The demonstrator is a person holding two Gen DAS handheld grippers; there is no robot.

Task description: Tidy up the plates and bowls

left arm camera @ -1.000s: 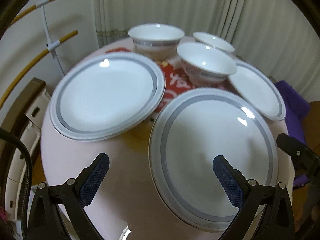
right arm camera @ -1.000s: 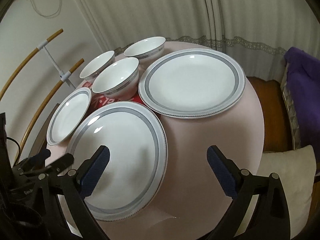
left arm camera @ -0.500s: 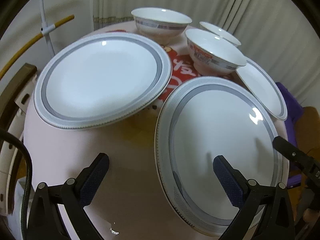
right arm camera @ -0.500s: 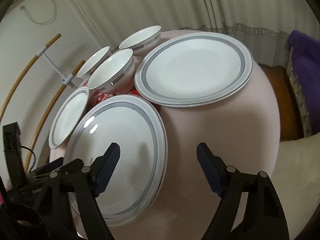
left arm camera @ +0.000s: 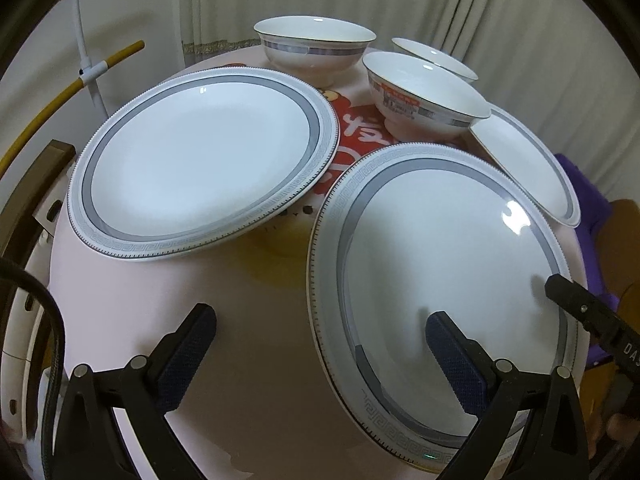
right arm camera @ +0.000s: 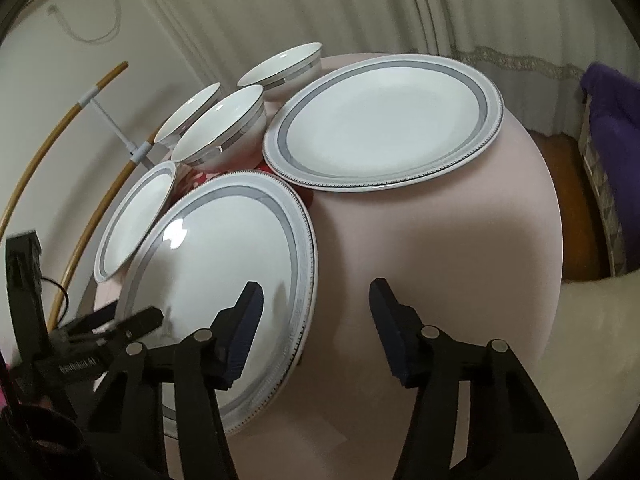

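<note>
While your left claw (left arm camera: 320, 344) hangs released over the near edge of the desk (left arm camera: 256, 380), its left pad is over bare pink cloth and its right pad over the near plate (left arm camera: 440, 264), with nothing between the pads. Your right claw (right arm camera: 316, 328) is released too, narrower than the left, and straddles that same near plate's (right arm camera: 224, 264) right rim: the left pad sits above the plate, the right pad above bare desk (right arm camera: 440, 260). Whether either pad touches the plate, you cannot tell.

From the left view, a second big plate (left arm camera: 204, 164) lies to the left of the near one, close to it without overlapping. A small plate (left arm camera: 528, 164) lies at the right, its edge just beside the near plate's far rim. Beyond the plates stand three bowls, all upright: one (left arm camera: 316, 48) at the back, one (left arm camera: 424, 96) with a label on its side in front of the small plate, and one (left arm camera: 436, 60) mostly hidden behind it. A red print (left arm camera: 356, 128) on the cloth shows between the plates and bowls.

From the right view, the big plate (right arm camera: 384, 124) lies far right, the small plate (right arm camera: 136, 220) at the left, and the bowls (right arm camera: 224, 132) cluster behind. Curtains (right arm camera: 320, 4) hang behind the desk, and something purple (right arm camera: 612, 140) lies at the right.
</note>
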